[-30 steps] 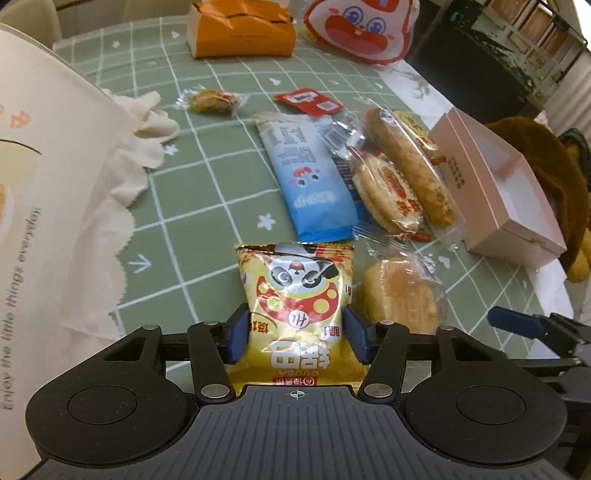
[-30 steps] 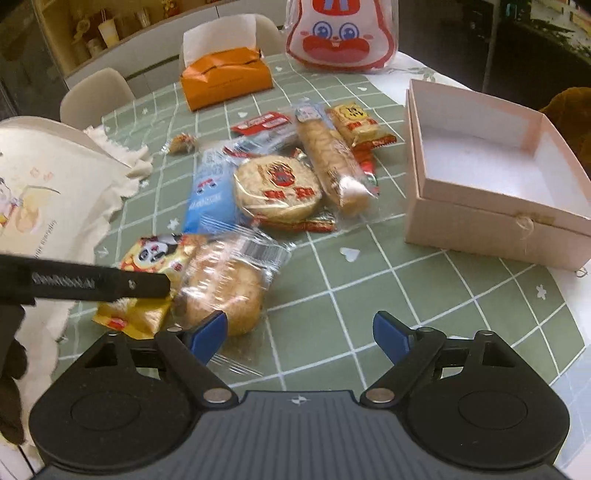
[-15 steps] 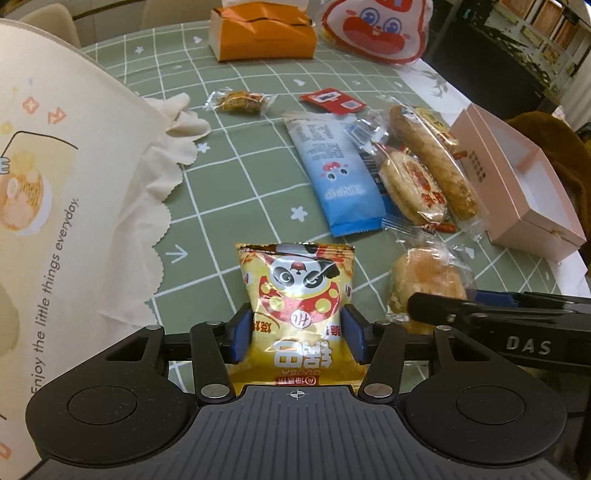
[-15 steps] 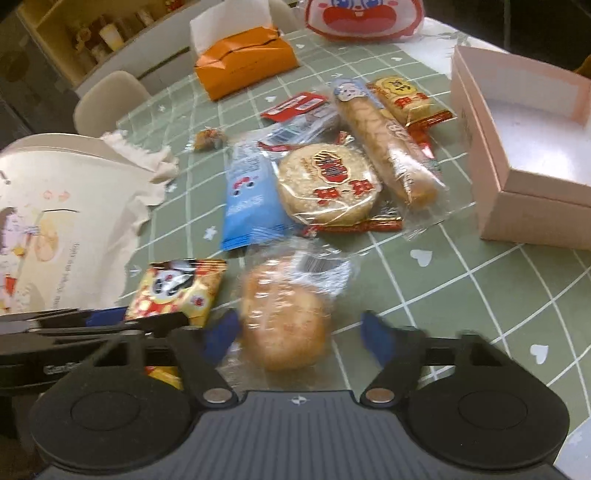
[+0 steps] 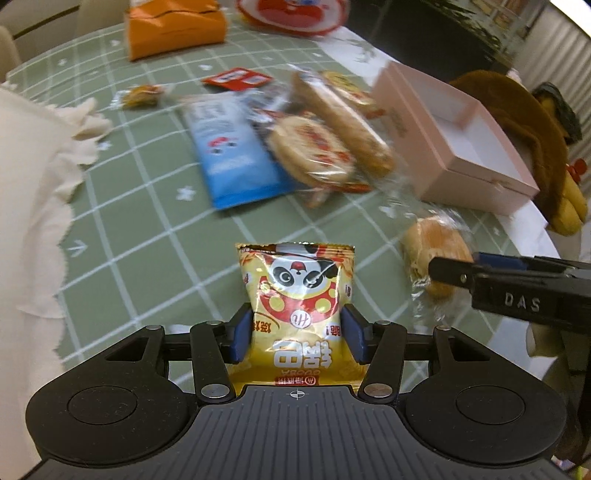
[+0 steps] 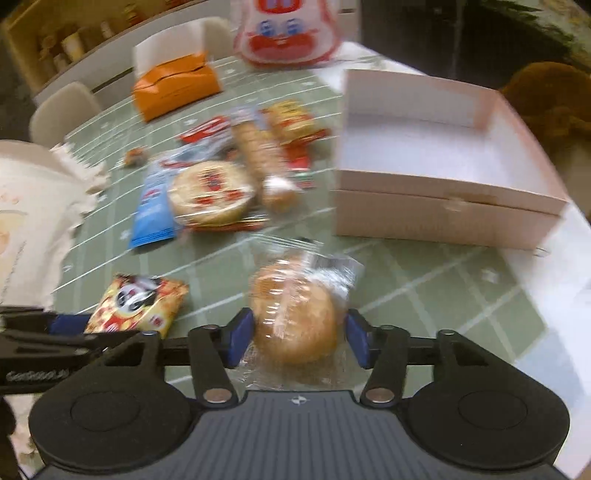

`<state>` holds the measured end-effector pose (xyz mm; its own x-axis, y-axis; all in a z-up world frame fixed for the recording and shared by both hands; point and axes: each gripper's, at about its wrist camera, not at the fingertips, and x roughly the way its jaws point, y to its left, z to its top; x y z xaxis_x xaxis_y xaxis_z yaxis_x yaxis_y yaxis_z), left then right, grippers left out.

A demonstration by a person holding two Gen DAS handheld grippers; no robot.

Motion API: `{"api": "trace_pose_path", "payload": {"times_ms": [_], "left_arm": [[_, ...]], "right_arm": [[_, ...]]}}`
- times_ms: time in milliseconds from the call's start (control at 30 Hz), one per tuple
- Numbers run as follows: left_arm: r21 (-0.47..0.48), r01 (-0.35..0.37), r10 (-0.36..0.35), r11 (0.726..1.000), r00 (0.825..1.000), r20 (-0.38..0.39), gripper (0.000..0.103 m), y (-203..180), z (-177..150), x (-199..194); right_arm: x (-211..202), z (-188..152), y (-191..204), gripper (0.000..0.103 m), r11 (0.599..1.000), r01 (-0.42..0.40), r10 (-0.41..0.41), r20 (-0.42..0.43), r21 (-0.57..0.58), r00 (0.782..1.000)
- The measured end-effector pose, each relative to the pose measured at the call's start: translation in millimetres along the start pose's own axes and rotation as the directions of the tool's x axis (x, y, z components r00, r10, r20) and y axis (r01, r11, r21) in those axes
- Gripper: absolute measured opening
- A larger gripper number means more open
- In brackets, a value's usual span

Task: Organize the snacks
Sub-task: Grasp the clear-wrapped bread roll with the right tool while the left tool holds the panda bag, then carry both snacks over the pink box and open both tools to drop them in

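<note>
My left gripper (image 5: 297,332) is shut on a yellow panda snack bag (image 5: 299,288), its blue pads pressed into the bag's sides just above the green checked tablecloth (image 5: 147,229). The same bag (image 6: 140,302) shows at the lower left of the right wrist view. My right gripper (image 6: 298,334) has a round bun in clear wrap (image 6: 295,314) between its pads; the jaws are opening slightly but still press on the wrap. The bun (image 5: 432,247) also appears at the right of the left wrist view. An open pink box (image 6: 443,218) stands empty to the right.
A blue packet (image 5: 232,155), a round cracker (image 5: 310,151) and a long cracker pack (image 5: 343,125) lie in a pile mid-table. An orange tissue box (image 5: 173,26) sits at the back, a cream tote bag (image 5: 26,203) on the left, a brown plush toy (image 5: 532,122) beyond the box.
My right gripper moved over the bun, closed around it and carried it rightward, nearer the pink box. My left gripper kept its hold on the panda bag and shifted right with it.
</note>
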<state>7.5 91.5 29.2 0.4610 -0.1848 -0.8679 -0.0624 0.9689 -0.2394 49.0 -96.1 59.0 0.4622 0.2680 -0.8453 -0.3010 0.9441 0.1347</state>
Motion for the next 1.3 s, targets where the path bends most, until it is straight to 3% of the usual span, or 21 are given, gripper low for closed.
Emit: {"api": "trace_pose_path", "payload": {"times_ms": [100, 300, 533, 767, 867, 933, 1167, 1300], "left_arm": [[0.025, 0.025, -0.024, 0.999, 1.0, -0.011, 0.057, -13.9, -2.7, 3.5], [0.044, 0.039, -0.038, 0.998, 0.999, -0.022, 0.057, -22.8, -5.0, 5.6], [0.02, 0.04, -0.039, 0.999, 0.999, -0.021, 0.057, -15.7, -4.9, 3.7], [0.021, 0.04, -0.04, 0.999, 0.999, -0.022, 0.057, -16.8, -5.1, 2.8], [0.021, 0.048, -0.048, 0.999, 0.999, -0.023, 0.057, -18.2, -6.3, 3.1], [0.028, 0.054, -0.053, 0.998, 0.998, -0.026, 0.057, -21.3, -6.8, 4.0], [0.064, 0.109, -0.107, 0.992, 0.994, -0.027, 0.056, -42.0, -4.8, -1.4], [0.124, 0.182, -0.192, 0.976, 0.979, 0.071, 0.056, -66.3, 28.7, -39.5]], "right_arm": [[-5.3, -5.3, -14.0, 0.067, 0.997, 0.073, -0.074, 0.024, 0.023, 0.997], [-13.8, -12.3, -26.9, 0.072, 0.994, 0.1, -0.102, 0.044, 0.036, 0.994], [-20.2, -10.3, -7.0, 0.075, 0.997, 0.044, -0.038, 0.096, -0.061, 0.995], [16.1, 10.5, 5.0, 0.076, 0.992, 0.091, -0.088, 0.038, -0.093, 0.995], [18.5, 11.7, 1.3, 0.075, 0.993, 0.075, -0.074, 0.018, -0.095, 0.997], [12.4, 9.2, -2.1, 0.065, 0.994, 0.051, -0.05, 0.017, -0.093, 0.999], [-23.4, -6.4, -32.9, 0.061, 1.0, 0.014, -0.013, 0.024, -0.027, 1.0], [-75.9, 9.8, -55.3, 0.06, 1.0, 0.01, -0.011, 0.129, 0.009, 0.992]]}}
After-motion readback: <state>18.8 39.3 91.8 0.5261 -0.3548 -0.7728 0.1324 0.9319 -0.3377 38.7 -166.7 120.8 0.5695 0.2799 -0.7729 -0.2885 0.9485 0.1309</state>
